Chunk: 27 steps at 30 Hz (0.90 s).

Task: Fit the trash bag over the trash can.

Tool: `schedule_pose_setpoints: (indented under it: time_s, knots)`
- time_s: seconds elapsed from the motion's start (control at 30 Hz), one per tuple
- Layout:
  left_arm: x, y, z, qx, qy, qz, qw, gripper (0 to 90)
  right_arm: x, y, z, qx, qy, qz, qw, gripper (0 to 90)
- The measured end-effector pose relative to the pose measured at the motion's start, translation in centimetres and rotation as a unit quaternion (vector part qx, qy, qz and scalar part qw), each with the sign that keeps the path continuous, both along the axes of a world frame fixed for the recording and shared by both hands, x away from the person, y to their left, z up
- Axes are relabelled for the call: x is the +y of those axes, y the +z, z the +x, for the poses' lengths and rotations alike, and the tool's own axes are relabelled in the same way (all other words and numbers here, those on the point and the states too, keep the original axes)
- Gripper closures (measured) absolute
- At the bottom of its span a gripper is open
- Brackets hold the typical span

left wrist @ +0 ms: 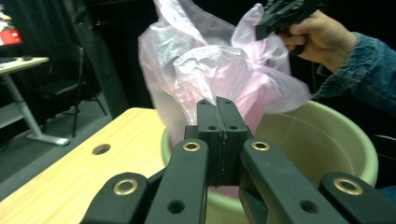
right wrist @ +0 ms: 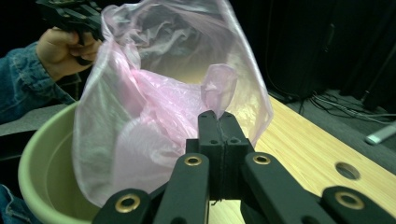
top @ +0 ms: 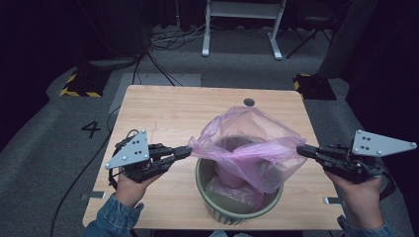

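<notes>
A thin pink plastic bag hangs stretched over a pale green round bin at the table's near middle, its lower part inside the bin. My left gripper is shut on the bag's left edge, left of the bin. My right gripper is shut on the bag's right edge, right of the bin. In the left gripper view the jaws pinch pink film above the bin rim. The right gripper view shows the same: closed jaws on the bag, the bin at left.
The wooden table has a round cable hole at its far edge. Cables lie on the grey floor at the left and behind. A white desk frame stands at the back. Yellow-black floor blocks flank the table.
</notes>
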State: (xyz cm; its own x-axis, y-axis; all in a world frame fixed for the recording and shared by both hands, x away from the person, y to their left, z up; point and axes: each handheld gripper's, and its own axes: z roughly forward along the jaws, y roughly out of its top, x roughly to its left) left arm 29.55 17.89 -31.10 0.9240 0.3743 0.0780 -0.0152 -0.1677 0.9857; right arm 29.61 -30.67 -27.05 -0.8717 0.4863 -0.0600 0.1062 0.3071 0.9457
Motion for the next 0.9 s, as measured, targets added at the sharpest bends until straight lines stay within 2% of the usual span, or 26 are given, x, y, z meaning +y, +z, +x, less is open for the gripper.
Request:
schedule_pose_setpoints:
  time_s: [0.1, 0.23, 0.3, 0.43, 0.47, 0.53, 0.6, 0.63, 0.7, 0.77, 0.83, 0.9]
  knots:
    - [1.1, 0.0, -0.3, -0.001, 0.005, -0.005, 1.0, 89.8, -0.9, 0.1, -0.2, 0.003, -0.011, -0.004, 0.9999, 90.0]
    - [2.3, -0.3, -0.7, 0.0, 0.008, 0.001, 1.0, 89.8, -1.8, 0.0, -0.5, 0.014, -0.021, -0.013, 0.9996, 90.0]
    - [3.0, -0.5, -1.0, 0.004, 0.012, 0.008, 0.9999, 89.9, -2.2, -0.3, -0.6, 0.022, -0.026, -0.017, 0.9993, 90.0]
    - [4.4, -1.2, -1.4, 0.014, 0.021, 0.005, 0.9997, 89.8, -3.4, -1.6, -1.1, 0.04, -0.035, -0.024, 0.9983, 90.0]
    - [4.8, -1.5, -1.4, 0.022, 0.015, 0.003, 0.9996, 89.8, -3.7, -1.9, -1.2, 0.044, -0.037, -0.024, 0.9981, 90.0]
    - [4.7, -2.0, -1.6, 0.025, 0.011, 0.013, 0.9995, 89.8, -3.9, -2.5, -1.5, 0.054, -0.03, -0.022, 0.9979, 90.0]
    - [4.5, -2.4, -2.0, 0.024, 0.0, 0.023, 0.9995, 89.7, -3.7, -3.0, -2.1, 0.052, -0.031, -0.037, 0.9974, 90.0]
    - [4.5, -2.7, -2.0, 0.022, -0.006, 0.02, 0.9996, 89.5, -3.6, -3.3, -2.4, 0.053, -0.029, -0.041, 0.9973, 89.9]
    - [4.5, -3.0, -2.1, 0.025, -0.007, 0.006, 0.9997, 73.5, -3.5, -3.7, -2.7, 0.056, -0.021, -0.04, 0.9974, 88.4]
    - [4.7, -2.8, -1.9, 0.03, -0.022, -0.008, 0.9993, 59.2, -3.4, -3.9, -2.9, 0.053, -0.012, -0.035, 0.9979, 76.3]
    - [4.5, -2.4, -2.0, 0.025, -0.032, -0.019, 0.999, 51.6, -3.2, -3.8, -3.1, 0.043, -0.002, -0.027, 0.9987, 62.8]
    - [4.3, -1.8, -2.1, 0.013, -0.039, -0.021, 0.9989, 47.8, -3.1, -3.5, -3.2, 0.031, -0.003, -0.017, 0.9994, 53.4]
